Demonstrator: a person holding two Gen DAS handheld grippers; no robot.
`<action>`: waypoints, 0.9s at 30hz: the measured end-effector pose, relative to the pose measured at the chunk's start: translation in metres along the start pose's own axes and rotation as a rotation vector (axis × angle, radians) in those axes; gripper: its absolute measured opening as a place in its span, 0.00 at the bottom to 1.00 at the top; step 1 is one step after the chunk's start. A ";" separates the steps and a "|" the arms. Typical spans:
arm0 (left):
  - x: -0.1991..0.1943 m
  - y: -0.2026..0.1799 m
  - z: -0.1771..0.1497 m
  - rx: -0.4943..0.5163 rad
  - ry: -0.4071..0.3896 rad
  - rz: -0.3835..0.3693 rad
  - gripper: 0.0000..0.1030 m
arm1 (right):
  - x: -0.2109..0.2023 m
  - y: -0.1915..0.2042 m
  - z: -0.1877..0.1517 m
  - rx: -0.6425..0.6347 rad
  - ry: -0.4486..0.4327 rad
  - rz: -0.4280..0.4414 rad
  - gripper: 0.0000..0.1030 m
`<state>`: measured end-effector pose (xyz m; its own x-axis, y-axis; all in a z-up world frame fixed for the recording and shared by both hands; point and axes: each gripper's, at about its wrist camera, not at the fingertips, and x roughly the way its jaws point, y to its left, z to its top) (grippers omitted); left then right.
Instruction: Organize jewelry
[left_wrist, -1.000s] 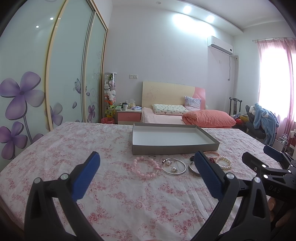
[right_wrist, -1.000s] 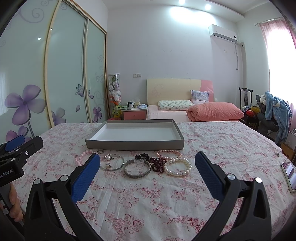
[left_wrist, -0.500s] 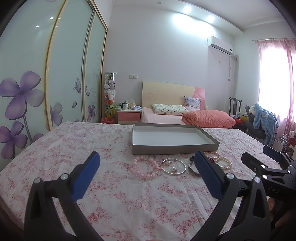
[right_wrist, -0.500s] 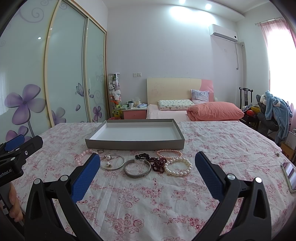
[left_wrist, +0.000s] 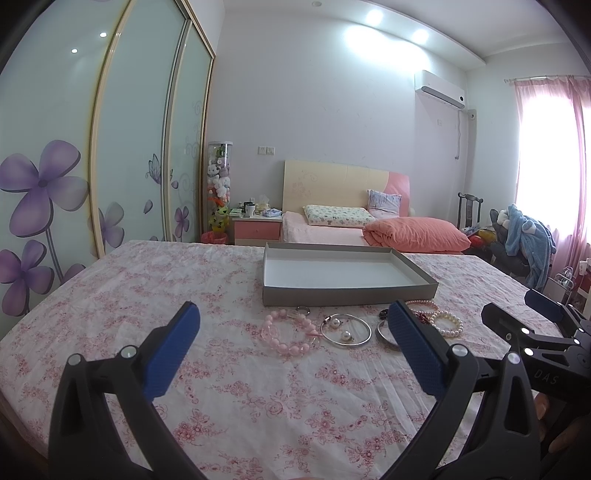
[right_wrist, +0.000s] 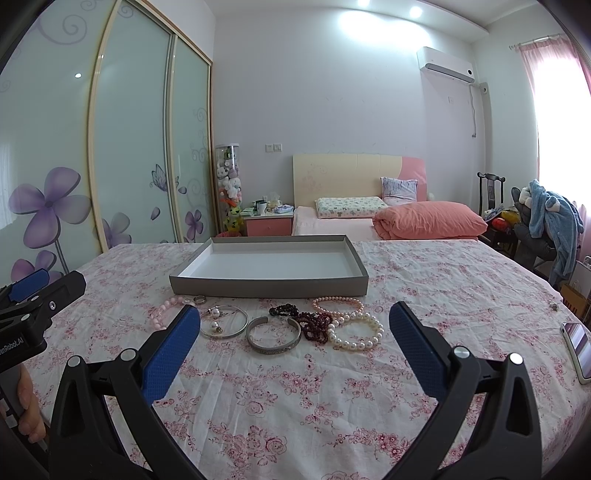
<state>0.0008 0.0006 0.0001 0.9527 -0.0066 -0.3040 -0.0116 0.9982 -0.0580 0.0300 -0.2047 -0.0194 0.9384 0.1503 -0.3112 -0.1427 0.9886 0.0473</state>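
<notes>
Where bracelets (right_wrist: 273, 326) lie loose, grey tray (right_wrist: 266, 286) empty behind

This is a bedroom in a home. A bed (right_wrist: 332, 225) with a cream and pink headboard (right_wrist: 354, 173), a pillow (right_wrist: 349, 206) and a folded orange quilt (right_wrist: 428, 219) stands against the far wall, with a pink nightstand (right_wrist: 267, 224) and a clear tube of plush toys (right_wrist: 229, 188) beside it. Sliding wardrobe doors (right_wrist: 129, 147) printed with purple flowers fill the left wall, an air conditioner (right_wrist: 445, 62) hangs high on the wall, pink curtains (left_wrist: 546, 166) cover the window, and a floral sheet (right_wrist: 295, 387) spreads across the foreground.
</notes>
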 end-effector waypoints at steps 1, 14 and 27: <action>0.000 0.000 0.000 0.000 0.000 0.001 0.96 | 0.000 0.000 0.000 0.000 0.000 0.000 0.98; 0.000 0.000 0.000 -0.001 0.002 0.000 0.96 | 0.000 0.000 -0.001 0.000 0.002 0.000 0.98; 0.012 0.001 -0.012 0.002 0.029 0.009 0.96 | 0.008 -0.009 -0.002 0.027 0.045 0.002 0.98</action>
<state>0.0081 0.0004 -0.0151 0.9433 0.0007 -0.3319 -0.0193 0.9984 -0.0528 0.0381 -0.2127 -0.0241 0.9231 0.1525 -0.3530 -0.1353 0.9881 0.0729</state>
